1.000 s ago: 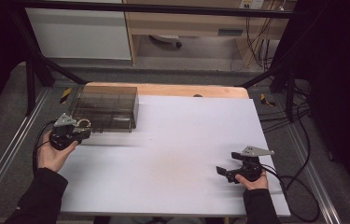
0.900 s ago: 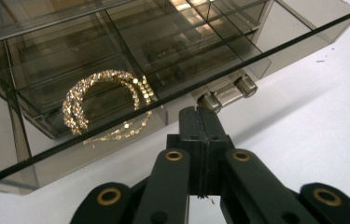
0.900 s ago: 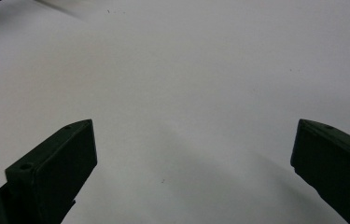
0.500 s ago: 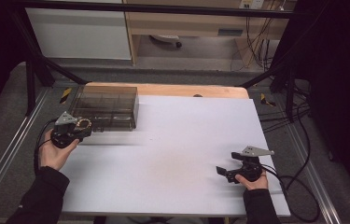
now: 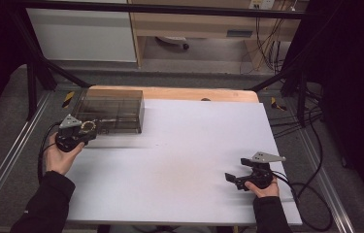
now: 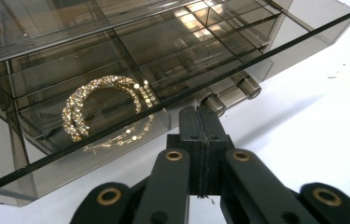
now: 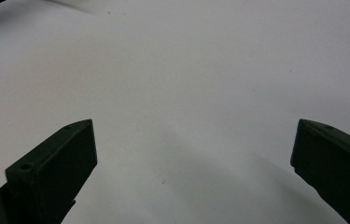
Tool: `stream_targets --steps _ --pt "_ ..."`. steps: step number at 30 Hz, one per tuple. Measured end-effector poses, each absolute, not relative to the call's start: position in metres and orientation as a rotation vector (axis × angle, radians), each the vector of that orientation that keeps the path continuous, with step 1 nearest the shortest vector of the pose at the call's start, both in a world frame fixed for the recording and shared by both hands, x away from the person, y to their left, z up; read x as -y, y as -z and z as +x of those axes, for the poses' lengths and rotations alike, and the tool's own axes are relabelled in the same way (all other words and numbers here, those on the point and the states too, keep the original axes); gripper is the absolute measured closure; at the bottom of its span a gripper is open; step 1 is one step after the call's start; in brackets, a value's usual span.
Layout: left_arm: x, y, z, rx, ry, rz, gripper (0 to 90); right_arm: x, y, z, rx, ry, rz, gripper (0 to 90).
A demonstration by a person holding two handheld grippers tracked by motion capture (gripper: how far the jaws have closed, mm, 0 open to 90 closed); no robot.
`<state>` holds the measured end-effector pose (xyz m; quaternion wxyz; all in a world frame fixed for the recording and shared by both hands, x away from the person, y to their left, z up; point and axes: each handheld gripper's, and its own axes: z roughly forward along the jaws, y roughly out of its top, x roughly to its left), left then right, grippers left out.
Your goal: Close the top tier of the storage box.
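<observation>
A smoky clear plastic box (image 5: 114, 109) with several compartments stands at the table's far left. Gold sparkly bracelets (image 6: 102, 100) lie in its near compartment, and their glint (image 5: 88, 126) shows in the high view. My left gripper (image 5: 94, 131) is shut, with its tips (image 6: 199, 112) at the front edge of the box's thin lid (image 6: 256, 51), beside small clear knobs (image 6: 231, 93). Whether the jaws pinch the lid edge is unclear. My right gripper (image 5: 229, 178) stands open low over the bare white table (image 7: 186, 70), near the front right, with nothing between its jaws.
The white tabletop (image 5: 194, 145) stretches between the two hands. A wooden strip (image 5: 194, 93) runs along its far edge. Cables (image 5: 310, 194) trail off the right side, and metal frame rails (image 5: 5, 165) border the left.
The left gripper has edged slightly toward the box. The right gripper has not moved.
</observation>
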<state>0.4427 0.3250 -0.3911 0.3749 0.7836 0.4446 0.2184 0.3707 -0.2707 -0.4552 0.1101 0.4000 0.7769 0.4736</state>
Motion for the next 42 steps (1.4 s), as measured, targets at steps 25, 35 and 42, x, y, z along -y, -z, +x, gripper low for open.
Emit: stream_targets --steps 25,35,42 --pt "-0.33 0.396 0.453 -1.167 -0.607 1.972 89.9 0.271 0.455 0.371 -2.281 -1.391 1.177 0.8" --pt "-0.33 0.399 0.457 -1.169 -0.624 1.963 89.9 0.271 0.455 0.371 -2.28 -1.395 1.177 0.8" --pt "-0.332 0.4 0.46 -1.176 -0.628 1.961 89.9 0.271 0.455 0.371 -2.281 -1.392 1.176 0.8"
